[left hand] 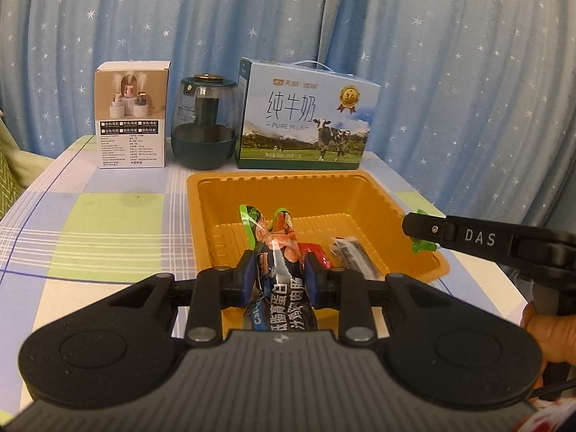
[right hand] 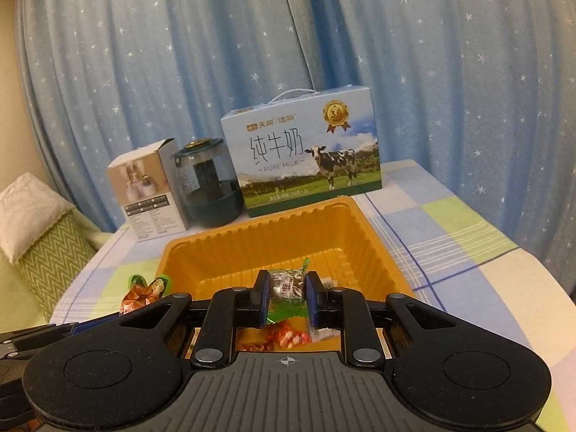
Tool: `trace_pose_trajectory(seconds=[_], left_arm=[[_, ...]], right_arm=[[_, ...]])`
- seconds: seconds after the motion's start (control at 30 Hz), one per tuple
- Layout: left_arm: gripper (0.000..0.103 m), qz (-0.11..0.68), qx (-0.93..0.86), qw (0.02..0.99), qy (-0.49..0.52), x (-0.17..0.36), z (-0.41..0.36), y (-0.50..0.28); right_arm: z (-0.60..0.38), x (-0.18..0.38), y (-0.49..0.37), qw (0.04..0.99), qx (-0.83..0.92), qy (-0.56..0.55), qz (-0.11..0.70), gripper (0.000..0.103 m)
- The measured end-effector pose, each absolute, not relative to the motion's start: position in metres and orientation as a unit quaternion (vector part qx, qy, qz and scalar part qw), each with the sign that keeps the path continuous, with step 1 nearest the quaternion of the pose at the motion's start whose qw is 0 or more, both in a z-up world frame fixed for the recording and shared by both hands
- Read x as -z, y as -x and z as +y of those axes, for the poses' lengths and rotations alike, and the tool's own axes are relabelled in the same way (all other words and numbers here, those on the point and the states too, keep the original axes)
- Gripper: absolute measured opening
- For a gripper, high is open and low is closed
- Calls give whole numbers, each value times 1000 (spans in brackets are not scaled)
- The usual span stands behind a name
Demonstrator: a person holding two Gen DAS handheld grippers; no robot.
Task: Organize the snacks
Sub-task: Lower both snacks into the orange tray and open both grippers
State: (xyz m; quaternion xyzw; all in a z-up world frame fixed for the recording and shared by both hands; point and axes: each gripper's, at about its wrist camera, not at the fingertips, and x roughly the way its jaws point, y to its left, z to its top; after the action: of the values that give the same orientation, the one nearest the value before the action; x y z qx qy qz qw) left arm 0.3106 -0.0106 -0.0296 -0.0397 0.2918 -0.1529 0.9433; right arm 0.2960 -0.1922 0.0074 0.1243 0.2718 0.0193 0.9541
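In the left wrist view my left gripper (left hand: 279,257) is shut on a dark sausage packet (left hand: 277,288) with white lettering and green-tipped twisted ends, held over the near edge of the orange plastic tray (left hand: 288,176). A red snack (left hand: 318,252) and a black-and-clear packet (left hand: 354,257) lie on the tray floor. My right gripper (left hand: 421,228) reaches in from the right with a green wrapper (left hand: 426,246). In the right wrist view my right gripper (right hand: 287,280) is shut on a small green-edged candy (right hand: 287,289) above the tray (right hand: 223,252). Red-and-white snacks (right hand: 288,336) lie below it.
Behind the tray stand a blue pure-milk carton (left hand: 306,118), a dark green humidifier (left hand: 203,126) and a white product box (left hand: 131,115). A checked cloth (left hand: 108,223) covers the table. Blue star-patterned curtains hang behind. A green zigzag pillow (right hand: 46,252) lies off the left edge.
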Motion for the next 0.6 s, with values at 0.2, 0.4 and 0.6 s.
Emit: trace_pose_trajectory(seconds=[0.2, 0.4, 0.6], left_arm=[[26, 292, 151, 943, 52, 33, -6, -330], [26, 284, 153, 945, 56, 36, -5, -343], [32, 282, 146, 946, 61, 38, -1, -348]], right_arm=[[-195, 1, -318, 951, -13, -135, 277, 21], [-197, 10, -330, 949, -8, -135, 286, 21], [-201, 15, -330, 946, -7, -143, 292, 21]])
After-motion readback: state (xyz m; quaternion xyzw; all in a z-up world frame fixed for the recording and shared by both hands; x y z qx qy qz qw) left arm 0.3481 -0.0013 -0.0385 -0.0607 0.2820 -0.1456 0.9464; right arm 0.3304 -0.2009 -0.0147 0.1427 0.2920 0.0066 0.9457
